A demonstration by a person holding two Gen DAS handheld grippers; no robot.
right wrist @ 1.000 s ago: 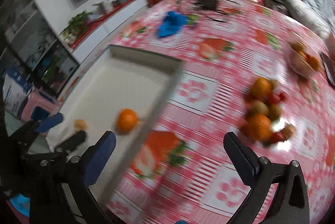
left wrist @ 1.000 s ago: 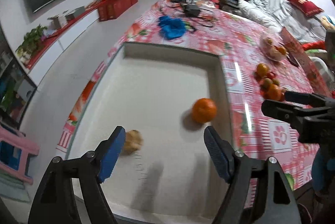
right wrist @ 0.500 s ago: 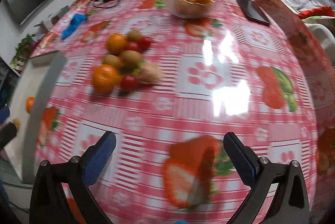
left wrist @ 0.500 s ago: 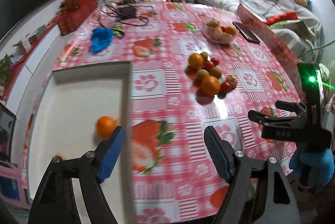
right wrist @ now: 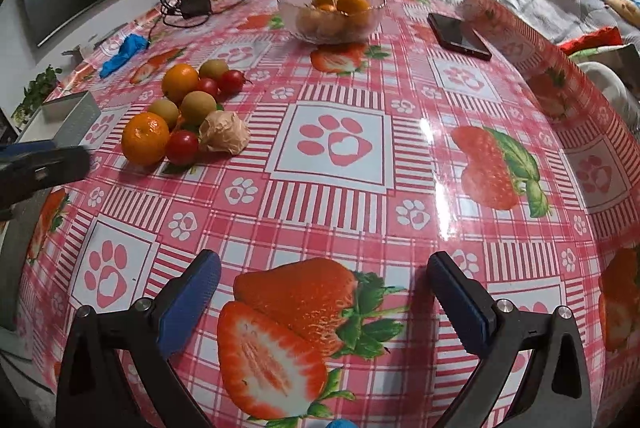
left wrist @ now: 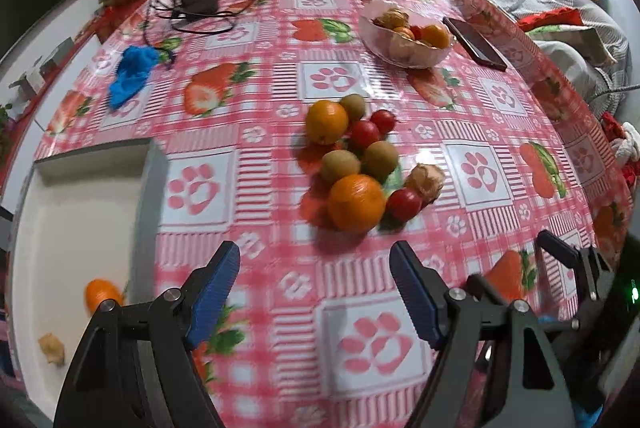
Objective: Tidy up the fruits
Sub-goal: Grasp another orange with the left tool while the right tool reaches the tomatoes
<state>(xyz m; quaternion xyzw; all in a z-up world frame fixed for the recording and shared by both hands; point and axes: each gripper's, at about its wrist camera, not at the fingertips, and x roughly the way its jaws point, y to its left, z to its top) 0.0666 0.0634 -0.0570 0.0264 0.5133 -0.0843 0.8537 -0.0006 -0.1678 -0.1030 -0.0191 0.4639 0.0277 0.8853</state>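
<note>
Indoor light, moderately bright from overhead; white glare streaks on the glossy red-and-white checked plastic tablecloth (right wrist: 434, 132). Left wrist view motion-blurred throughout, right wrist view sharp. Strong fisheye bending and dark vignetted corners in both; soft shadows beneath the loose fruit pile (left wrist: 360, 164).

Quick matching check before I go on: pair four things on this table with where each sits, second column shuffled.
1. phone
2. blue cloth
3. small orange
4. papery husked fruit

A. inside the white tray
B. right of the glass bowl
C. in the loose fruit cluster
D. near the black cables

Pairs: 1-B, 2-D, 3-A, 4-C
</note>
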